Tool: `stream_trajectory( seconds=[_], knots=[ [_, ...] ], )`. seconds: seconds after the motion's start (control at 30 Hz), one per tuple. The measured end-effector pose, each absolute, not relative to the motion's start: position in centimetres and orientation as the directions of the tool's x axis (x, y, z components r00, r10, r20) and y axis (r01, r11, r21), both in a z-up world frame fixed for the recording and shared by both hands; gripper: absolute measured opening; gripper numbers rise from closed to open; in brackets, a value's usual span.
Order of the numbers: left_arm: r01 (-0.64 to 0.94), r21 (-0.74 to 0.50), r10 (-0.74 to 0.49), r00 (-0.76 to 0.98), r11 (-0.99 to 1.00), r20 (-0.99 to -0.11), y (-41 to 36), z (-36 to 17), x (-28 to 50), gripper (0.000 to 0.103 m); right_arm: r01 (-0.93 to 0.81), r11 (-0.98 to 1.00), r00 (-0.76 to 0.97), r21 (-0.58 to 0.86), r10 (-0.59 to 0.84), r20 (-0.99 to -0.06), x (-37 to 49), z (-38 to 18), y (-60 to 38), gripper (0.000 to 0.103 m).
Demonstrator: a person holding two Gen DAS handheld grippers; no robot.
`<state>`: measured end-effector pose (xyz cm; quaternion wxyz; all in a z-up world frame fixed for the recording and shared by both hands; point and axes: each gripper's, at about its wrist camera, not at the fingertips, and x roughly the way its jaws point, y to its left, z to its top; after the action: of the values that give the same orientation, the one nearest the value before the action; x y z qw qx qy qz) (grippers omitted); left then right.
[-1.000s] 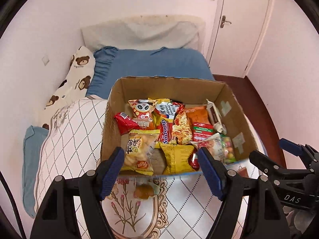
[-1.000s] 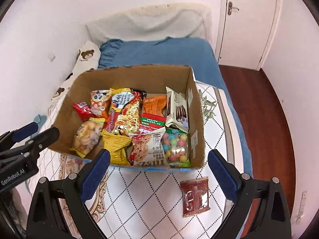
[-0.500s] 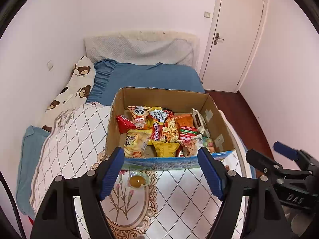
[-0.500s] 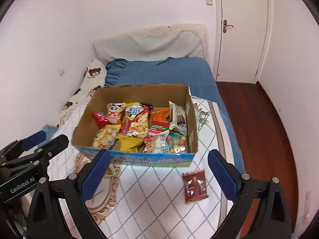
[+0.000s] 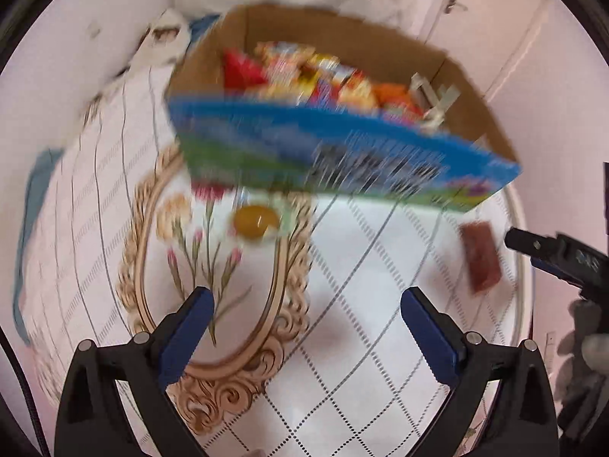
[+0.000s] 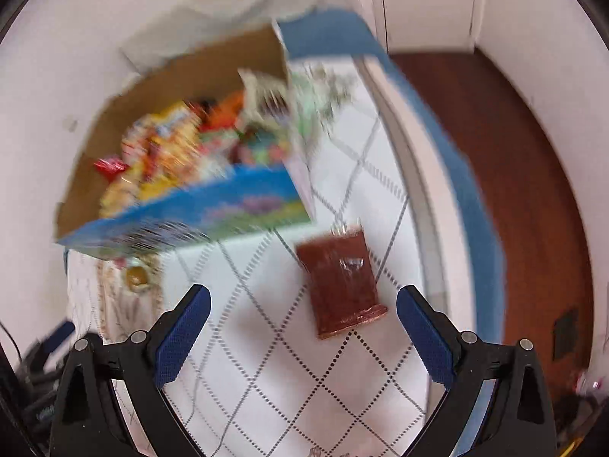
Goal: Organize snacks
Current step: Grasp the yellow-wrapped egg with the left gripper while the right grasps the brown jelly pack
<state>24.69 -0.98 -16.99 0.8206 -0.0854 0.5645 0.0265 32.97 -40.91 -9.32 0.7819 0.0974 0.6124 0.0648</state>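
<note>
The quilted bed carried a cardboard box crammed with crinkly snack bags. Near the bed's right edge lay a flat brown packet; a round yellow jelly cup sat just before the box. The right gripper stood wide and empty, the left gripper was opening on nothing. On soft bedding, slick film could slip the pads.

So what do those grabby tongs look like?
Both tongs look alike: a black frame that splits into a V, small silver screws at the joints, and a dark blue pad on each tip. That goes for the left tongs and the right tongs. White lettering marks the side of the right one, too blurred to read. A thin dark cable curves past the left one.
</note>
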Motion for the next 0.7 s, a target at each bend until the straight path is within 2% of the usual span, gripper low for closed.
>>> stream_trajectory(
  seconds=[0.23, 0.33, 0.37, 0.4, 0.43, 0.5, 0.7],
  knots=[
    [-0.242, -0.042, 0.028, 0.276, 0.969, -0.961, 2.8, -20.6, 23.4, 0.101, 0.045, 0.985, 0.146, 0.169, 0.161, -0.976, 35.9, -17.1, -40.4, 0.100],
    [-0.296, -0.039, 0.042, 0.264, 0.954, -0.964, 5.2, -20.9, 23.3, 0.101, 0.038, 0.987, 0.157, 0.154, 0.147, -0.977, 35.6, -17.8, -39.9, 0.100],
    [-0.306, -0.036, 0.046, 0.257, 0.951, -0.965, 5.9, -21.0, 23.5, 0.101, 0.021, 0.987, 0.162, 0.157, 0.152, -0.975, 35.4, -17.8, -39.5, 0.096],
    [-0.312, -0.034, 0.048, 0.251, 0.950, -0.967, 6.3, -21.1, 23.6, 0.101, 0.007, 0.987, 0.164, 0.163, 0.159, -0.973, 35.1, -17.8, -39.2, 0.085],
    [-0.318, -0.035, 0.046, 0.243, 0.947, -0.969, 6.8, -21.3, 23.8, 0.101, -0.013, 0.986, 0.172, 0.164, 0.164, -0.971, 34.7, -17.7, -38.8, 0.081],
    [-0.326, -0.049, 0.037, 0.253, 0.944, -0.967, 7.5, -21.1, 24.4, 0.100, -0.046, 0.984, 0.182, 0.174, 0.180, -0.967, 34.1, -17.4, -38.1, 0.066],
    [-0.246, -0.098, -0.027, 0.276, 0.964, -0.961, 6.5, -20.5, 28.5, 0.101, -0.099, 0.971, 0.173, 0.218, 0.233, -0.957, 32.1, -17.0, -35.8, 0.062]
  ],
)
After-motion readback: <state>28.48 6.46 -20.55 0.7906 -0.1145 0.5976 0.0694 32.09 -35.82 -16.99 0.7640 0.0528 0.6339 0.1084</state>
